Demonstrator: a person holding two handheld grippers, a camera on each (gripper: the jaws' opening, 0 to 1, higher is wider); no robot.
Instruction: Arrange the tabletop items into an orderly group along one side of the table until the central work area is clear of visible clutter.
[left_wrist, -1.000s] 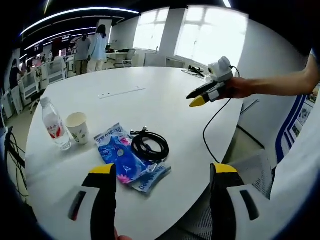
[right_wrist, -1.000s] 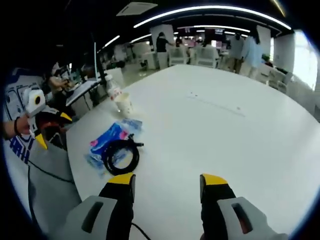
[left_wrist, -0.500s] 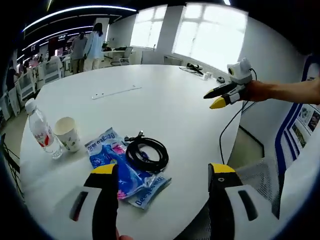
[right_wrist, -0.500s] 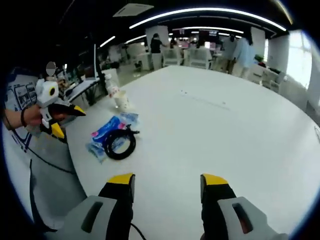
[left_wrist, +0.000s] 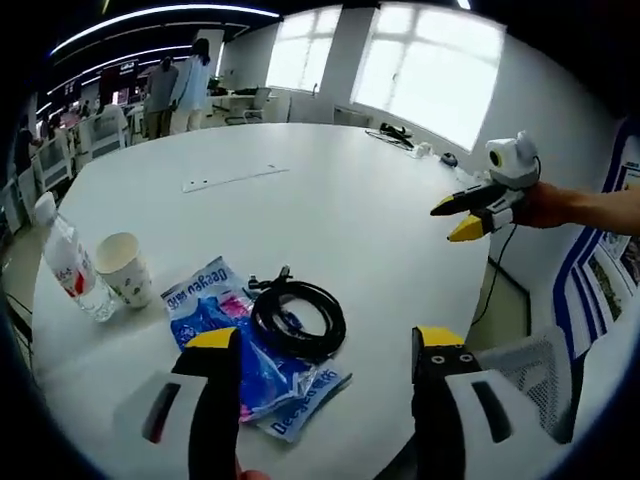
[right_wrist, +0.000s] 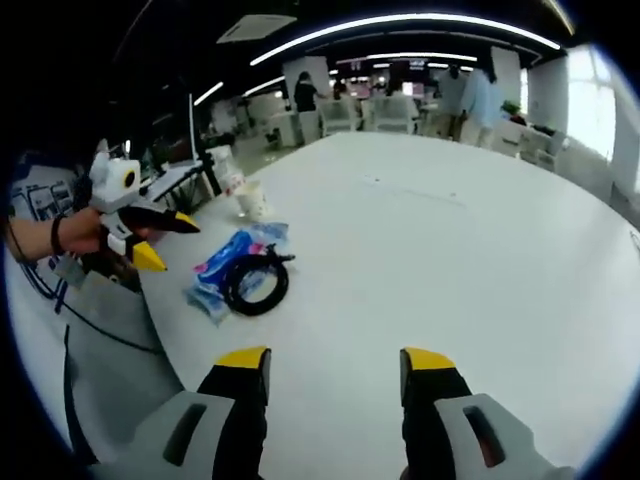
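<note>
On the round white table a black coiled cable lies partly over blue plastic packets. A paper cup and a water bottle stand to their left. My left gripper is open above the packets and cable, holding nothing. My right gripper enters from the right over the table edge, jaws apart. In the right gripper view my right gripper is open over bare table, with the cable, packets, cup and bottle farther off. The left gripper hovers beside them.
A flat strip is set into the table's middle. Small dark items lie at the far edge near the windows. A mesh chair stands off the near edge. People and desks fill the background.
Both views have shifted with the hands. The left gripper has come nearer the cable and packets; the right gripper sits further right in the left view. The table items have not moved.
</note>
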